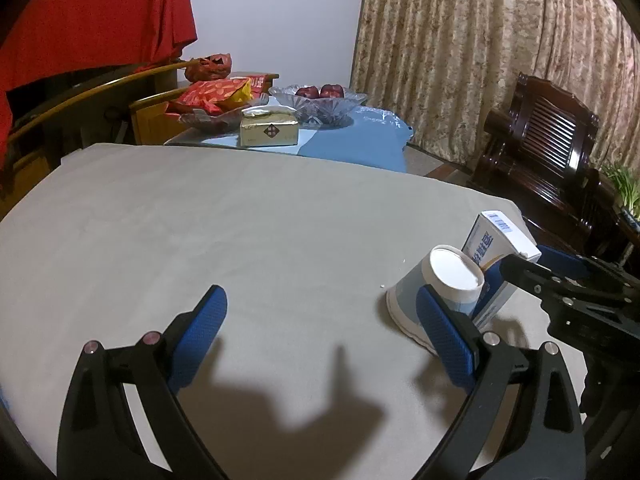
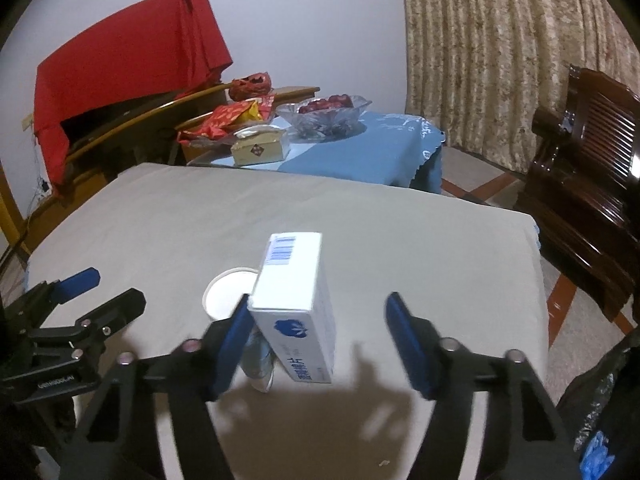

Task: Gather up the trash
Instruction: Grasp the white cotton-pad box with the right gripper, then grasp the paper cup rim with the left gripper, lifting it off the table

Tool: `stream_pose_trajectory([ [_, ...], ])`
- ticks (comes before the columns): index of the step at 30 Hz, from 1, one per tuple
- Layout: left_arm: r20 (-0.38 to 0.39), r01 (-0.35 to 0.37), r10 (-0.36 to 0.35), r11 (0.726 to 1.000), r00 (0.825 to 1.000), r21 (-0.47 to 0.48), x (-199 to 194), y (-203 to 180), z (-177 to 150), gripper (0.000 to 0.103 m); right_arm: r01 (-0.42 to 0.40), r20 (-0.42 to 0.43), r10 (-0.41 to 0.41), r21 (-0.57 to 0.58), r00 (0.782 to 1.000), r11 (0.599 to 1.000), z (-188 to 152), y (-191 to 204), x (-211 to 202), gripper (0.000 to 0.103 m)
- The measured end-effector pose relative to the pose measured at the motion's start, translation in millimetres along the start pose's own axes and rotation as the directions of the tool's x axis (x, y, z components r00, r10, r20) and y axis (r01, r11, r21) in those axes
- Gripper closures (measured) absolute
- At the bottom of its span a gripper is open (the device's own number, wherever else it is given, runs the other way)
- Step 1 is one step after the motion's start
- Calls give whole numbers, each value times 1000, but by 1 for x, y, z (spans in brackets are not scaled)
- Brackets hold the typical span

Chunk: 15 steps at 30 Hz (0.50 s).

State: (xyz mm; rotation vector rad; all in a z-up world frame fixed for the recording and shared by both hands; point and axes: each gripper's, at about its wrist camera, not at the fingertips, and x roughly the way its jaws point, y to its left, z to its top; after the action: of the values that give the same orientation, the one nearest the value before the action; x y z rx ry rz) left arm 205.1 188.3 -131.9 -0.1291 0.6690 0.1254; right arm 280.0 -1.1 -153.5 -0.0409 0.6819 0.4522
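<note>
An upturned white paper cup stands on the grey table cloth, touching a white and blue carton that leans against it. In the right wrist view the carton lies between my open right gripper's jaws, close to the left pad, with the cup just behind it. My left gripper is open and empty; the cup is just outside its right finger. The right gripper shows in the left wrist view by the carton.
Beyond the table stands a blue-clothed side table with a tissue box, a glass fruit bowl and red snack bags. A dark wooden chair stands right. A black bag is at lower right.
</note>
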Motion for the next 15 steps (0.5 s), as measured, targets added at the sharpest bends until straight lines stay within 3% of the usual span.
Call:
stream_pose_trajectory([
  [3,0,0,0,1000,1000,0,0,0,0,10,-14,-11,14,-2,1000,1000,-1,2,5,54],
  [8,6,6,-6,1000,1000,-4,1,-2,0,10,-15,-23,15,-8,1000,1000,-1,6,14,54],
  [10,9,7,-7,1000,1000,-4,0,-3,0,10,-24,-29,24,-5,999,1000,1,6,16,70],
  [15,11,10,-10,1000,1000,-4,0,-6,-1,10,-40,-25,40,2,999,999,0,-1,9,73],
])
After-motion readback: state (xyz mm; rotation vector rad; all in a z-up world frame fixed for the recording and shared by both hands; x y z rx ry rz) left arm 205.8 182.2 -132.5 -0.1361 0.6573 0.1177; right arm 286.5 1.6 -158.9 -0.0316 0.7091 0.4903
